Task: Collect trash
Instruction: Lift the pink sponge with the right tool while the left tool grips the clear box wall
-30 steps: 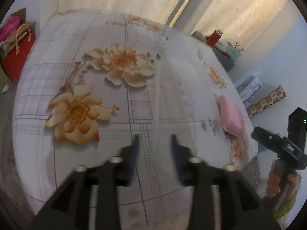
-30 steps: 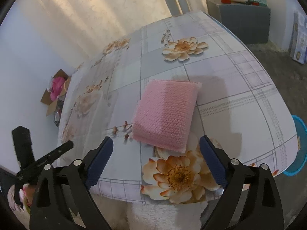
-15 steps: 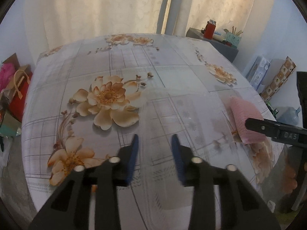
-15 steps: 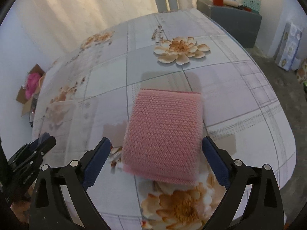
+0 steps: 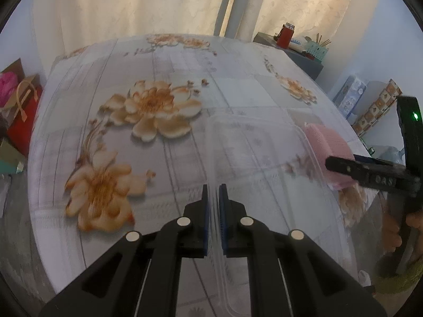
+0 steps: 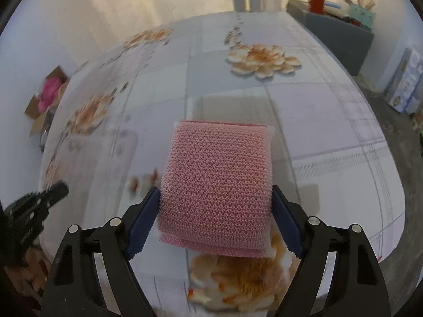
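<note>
A clear plastic container (image 5: 264, 158) is held over the flowered table (image 5: 185, 74); my left gripper (image 5: 213, 198) is shut on its near rim. It shows faintly in the right wrist view (image 6: 105, 163). A pink mesh sponge (image 6: 216, 187) lies between the fingers of my right gripper (image 6: 215, 216), whose blue pads touch its two sides. In the left wrist view the sponge (image 5: 327, 145) sits at the table's right edge with the right gripper (image 5: 375, 177) on it.
A grey side table (image 6: 338, 34) with a red cup (image 5: 286, 35) and stationery stands at the back right. Boxes (image 5: 351, 100) lean on the right wall. A red bag (image 5: 23, 113) and a cardboard box with pink stuff (image 6: 50, 95) are on the floor left.
My left gripper has closed from open onto the clear container's rim. My right gripper has moved forward around the pink sponge and closed on its sides.
</note>
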A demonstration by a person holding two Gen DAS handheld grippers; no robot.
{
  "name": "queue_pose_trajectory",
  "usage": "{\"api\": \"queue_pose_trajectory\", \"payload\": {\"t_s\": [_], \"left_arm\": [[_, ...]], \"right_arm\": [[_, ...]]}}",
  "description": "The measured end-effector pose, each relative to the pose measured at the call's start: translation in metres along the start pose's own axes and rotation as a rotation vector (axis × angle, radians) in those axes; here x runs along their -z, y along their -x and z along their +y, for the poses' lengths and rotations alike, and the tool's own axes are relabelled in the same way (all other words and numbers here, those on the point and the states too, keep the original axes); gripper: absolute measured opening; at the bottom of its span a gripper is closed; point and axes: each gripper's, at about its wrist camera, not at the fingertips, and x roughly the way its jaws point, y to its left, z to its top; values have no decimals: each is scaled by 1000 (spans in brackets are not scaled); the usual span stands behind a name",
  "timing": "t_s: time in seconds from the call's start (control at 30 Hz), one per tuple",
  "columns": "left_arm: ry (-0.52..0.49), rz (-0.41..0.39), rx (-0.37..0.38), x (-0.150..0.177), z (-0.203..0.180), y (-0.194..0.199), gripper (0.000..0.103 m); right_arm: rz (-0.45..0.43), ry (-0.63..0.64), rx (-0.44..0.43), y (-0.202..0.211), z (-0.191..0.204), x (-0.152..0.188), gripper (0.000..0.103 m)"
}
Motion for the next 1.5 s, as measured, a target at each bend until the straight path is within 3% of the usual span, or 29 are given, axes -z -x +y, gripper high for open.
{"api": "queue_pose_trajectory", "payload": {"t_s": [0.07, 0.2, 0.6, 0.97, 1.5], "left_arm": [[5, 6, 13, 3, 0, 1, 7], [-38, 40, 8, 5, -9, -6, 19], [-87, 17, -70, 2, -19, -16, 19], [-83, 4, -63, 2, -20, -15, 6], [-91, -42, -59, 0, -25, -6, 3]], "right_arm": [[4, 20, -7, 3, 3, 5, 80], [-3, 43, 1, 5, 5, 6, 83], [7, 53, 38, -12, 12, 4, 85], [-16, 64, 74, -11, 14, 4, 78], [-43, 48, 66, -1, 10, 1, 78]]}}
